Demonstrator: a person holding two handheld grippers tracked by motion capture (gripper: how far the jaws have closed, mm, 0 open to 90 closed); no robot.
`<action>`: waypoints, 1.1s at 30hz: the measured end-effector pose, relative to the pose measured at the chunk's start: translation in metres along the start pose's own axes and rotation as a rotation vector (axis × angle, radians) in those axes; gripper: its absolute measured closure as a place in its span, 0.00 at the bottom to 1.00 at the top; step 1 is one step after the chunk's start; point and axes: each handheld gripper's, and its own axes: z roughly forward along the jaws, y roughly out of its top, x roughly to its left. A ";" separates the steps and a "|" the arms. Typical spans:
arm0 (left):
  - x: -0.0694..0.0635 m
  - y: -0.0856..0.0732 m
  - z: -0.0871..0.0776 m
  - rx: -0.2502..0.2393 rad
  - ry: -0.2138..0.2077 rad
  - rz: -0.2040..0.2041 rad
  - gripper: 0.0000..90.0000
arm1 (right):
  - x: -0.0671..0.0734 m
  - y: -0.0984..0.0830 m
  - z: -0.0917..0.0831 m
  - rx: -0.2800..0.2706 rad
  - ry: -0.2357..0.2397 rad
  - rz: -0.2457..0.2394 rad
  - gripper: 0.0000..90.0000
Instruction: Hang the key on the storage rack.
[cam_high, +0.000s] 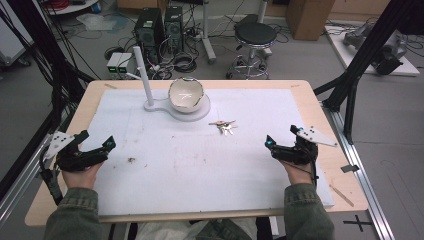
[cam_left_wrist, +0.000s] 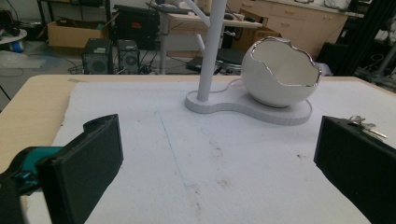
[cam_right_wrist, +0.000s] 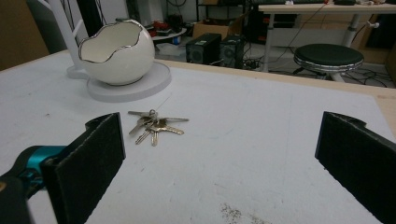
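Nearby, metal keys (cam_right_wrist: 154, 124) fan flat on the matte white surface (cam_high: 200, 170); both hand-held grippers, left (cam_high: 95, 144) and right (cam_high: 280, 141), spread wide.

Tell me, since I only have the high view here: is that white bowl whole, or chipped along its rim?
Observer: The bowl is shaped like a cracked eggshell, with a jagged silver-edged rim, and looks empty.
Operator: How many keys are in that bunch?
Observer: The keys number about four, on one ring, lying flat on the mat.
Operator: Are the grippers holding anything?
Observer: No. The left gripper and the right gripper both have their jaws wide apart with nothing between them.
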 end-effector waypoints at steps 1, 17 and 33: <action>0.000 0.000 0.000 0.000 0.001 -0.002 0.02 | 0.000 0.001 0.001 0.002 0.001 -0.003 0.01; 0.001 0.000 -0.001 0.001 0.009 0.002 0.02 | 0.002 0.015 0.016 0.023 0.003 -0.023 0.01; 0.001 0.000 -0.001 -0.002 0.018 0.003 0.02 | 0.020 0.032 0.048 0.051 0.026 -0.072 0.01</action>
